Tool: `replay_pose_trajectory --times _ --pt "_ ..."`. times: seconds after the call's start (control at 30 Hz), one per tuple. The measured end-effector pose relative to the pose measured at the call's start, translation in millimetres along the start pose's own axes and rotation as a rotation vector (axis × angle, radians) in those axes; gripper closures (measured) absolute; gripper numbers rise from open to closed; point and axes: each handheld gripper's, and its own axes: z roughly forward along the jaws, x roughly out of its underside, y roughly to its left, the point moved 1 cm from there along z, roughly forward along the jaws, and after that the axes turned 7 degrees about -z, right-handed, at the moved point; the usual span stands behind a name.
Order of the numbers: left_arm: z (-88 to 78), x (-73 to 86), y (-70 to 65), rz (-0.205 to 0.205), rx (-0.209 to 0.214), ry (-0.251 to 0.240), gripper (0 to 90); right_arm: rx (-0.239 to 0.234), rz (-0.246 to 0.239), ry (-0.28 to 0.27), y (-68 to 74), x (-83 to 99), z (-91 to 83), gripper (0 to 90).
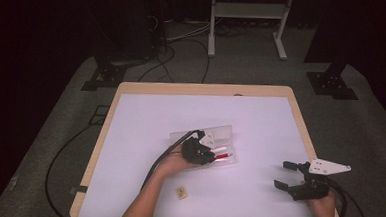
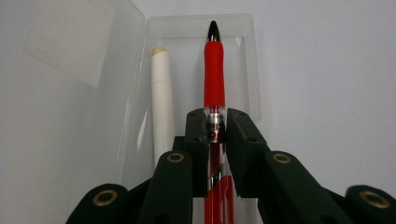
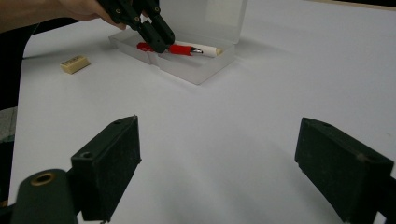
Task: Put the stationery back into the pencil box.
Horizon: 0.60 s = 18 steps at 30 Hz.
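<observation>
A clear plastic case [image 2: 201, 21] lies open in the middle of the white table, lid [image 2: 70, 37] thrown back. Inside it rest a red pen [image 2: 214, 70] and a white stick [image 2: 162, 102], side by side. My left gripper [image 2: 215, 126] reaches down into the case, its two pads pressed on the pen's clear barrel. From above, the left gripper [image 1: 211, 156] sits over the case [image 1: 227, 133] with the red pen [image 1: 222, 155] poking out to the right. My right gripper [image 1: 283, 174] rests at the table's front right, jaws wide apart and holding nothing; the right gripper [image 3: 219, 158] faces the case [image 3: 196, 74].
A small tan eraser [image 1: 181, 192] lies near the front edge, left of centre; the eraser [image 3: 74, 64] sits left of the case in the right gripper view. The table's wooden rim [image 1: 132, 85] frames the white mat. Cables and stand legs [image 1: 212, 39] are on the floor behind.
</observation>
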Motion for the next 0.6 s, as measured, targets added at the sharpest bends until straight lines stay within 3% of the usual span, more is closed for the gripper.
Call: replay_pose_trajectory --times 0.4,0.6 --pt "-9.0 -0.4 -0.6 -0.018 0.011 -0.039 78.1 0.000 0.000 0.001 0.2 0.0 0.0 13.4" --pt "-11.8 3.6 -4.3 -0.035 0.036 -0.041 74.2 0.001 -0.001 0.001 0.0 0.0 0.1 13.4"
